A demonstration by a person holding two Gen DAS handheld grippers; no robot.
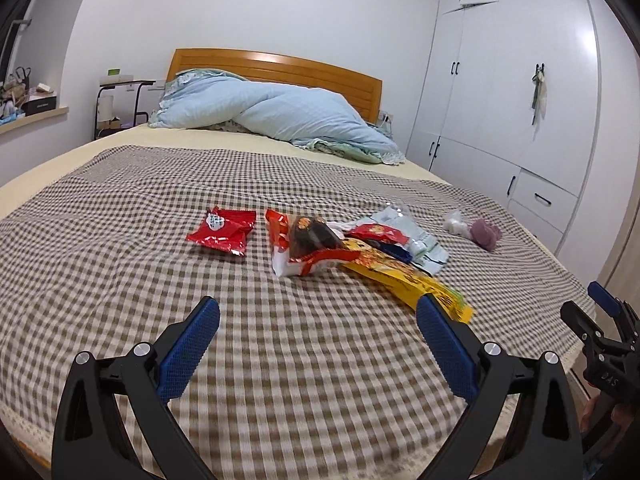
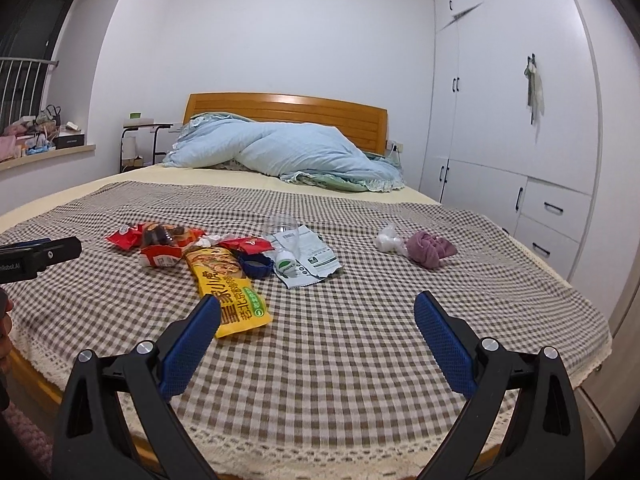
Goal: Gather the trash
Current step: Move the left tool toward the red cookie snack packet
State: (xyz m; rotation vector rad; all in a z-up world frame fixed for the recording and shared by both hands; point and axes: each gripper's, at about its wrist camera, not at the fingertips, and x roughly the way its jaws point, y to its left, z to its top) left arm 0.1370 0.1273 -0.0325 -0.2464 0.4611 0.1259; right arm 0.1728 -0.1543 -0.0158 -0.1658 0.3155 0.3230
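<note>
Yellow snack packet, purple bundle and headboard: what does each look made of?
Yellow snack packet: thin plastic film, glossy by its sheen and printed graphics. Purple bundle: soft matte cloth, judging by its twisted folds; the exact fibre cannot be told. Headboard: wood or wood veneer, orange-brown with a smooth lacquered shine where light reflects.

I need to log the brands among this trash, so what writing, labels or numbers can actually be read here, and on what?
"RobotAI", partly cut off at the frame edge: on the left gripper's body.
"DAS": on the right gripper's body.
Large Chinese characters, not clear enough to quote with confidence: on the yellow snack packet.
Too small or blurred: print on the red packet, the white-green sachet and the small white bottle.
</note>
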